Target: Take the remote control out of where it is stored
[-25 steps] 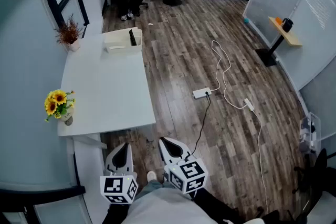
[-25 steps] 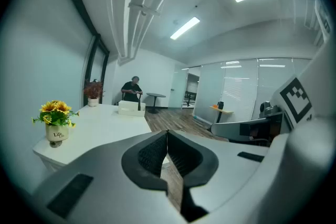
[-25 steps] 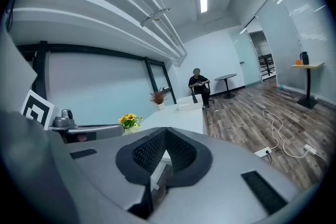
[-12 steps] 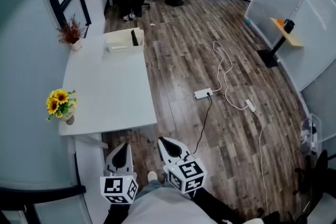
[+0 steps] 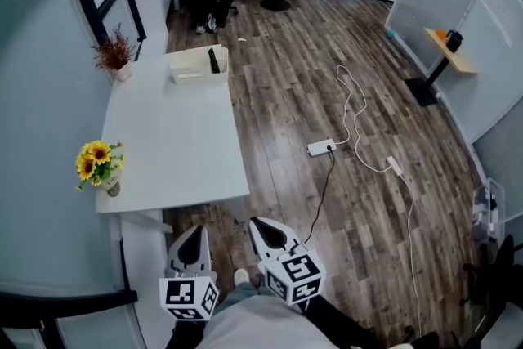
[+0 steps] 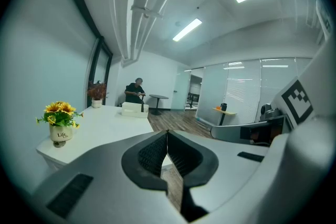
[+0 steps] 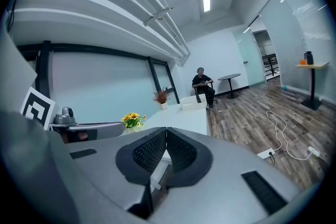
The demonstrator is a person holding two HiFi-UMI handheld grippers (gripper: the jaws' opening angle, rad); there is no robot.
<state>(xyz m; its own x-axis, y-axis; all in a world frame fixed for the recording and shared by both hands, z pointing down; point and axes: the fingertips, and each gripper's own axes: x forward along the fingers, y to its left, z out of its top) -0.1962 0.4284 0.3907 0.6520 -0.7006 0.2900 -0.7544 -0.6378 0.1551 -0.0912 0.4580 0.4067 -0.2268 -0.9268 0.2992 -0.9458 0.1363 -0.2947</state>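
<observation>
The dark slim remote control [image 5: 214, 60] is seen standing upright in an open cream rectangular box [image 5: 192, 66], which is set at the far end of the long white surface [image 5: 172, 143]. It lies well apart from both pairs of jaws, which are held low at the near end of the surface, close to the person's body. In the left gripper view the box [image 6: 134, 109] is seen far ahead, beyond the jaw tips.

The left gripper [image 5: 194, 230] is held with its jaws pressed together; nothing is pinched between its ribbed black pads [image 6: 155, 153], and nothing is touched. The right gripper [image 5: 258, 223] is likewise closed tight on nothing, its pads [image 7: 181, 150] meeting along a thin seam.

A small pot of yellow sunflowers [image 5: 98, 166] is placed at the surface's left edge, and a vase of reddish dried stems [image 5: 114, 58] stands just beside the box.
</observation>
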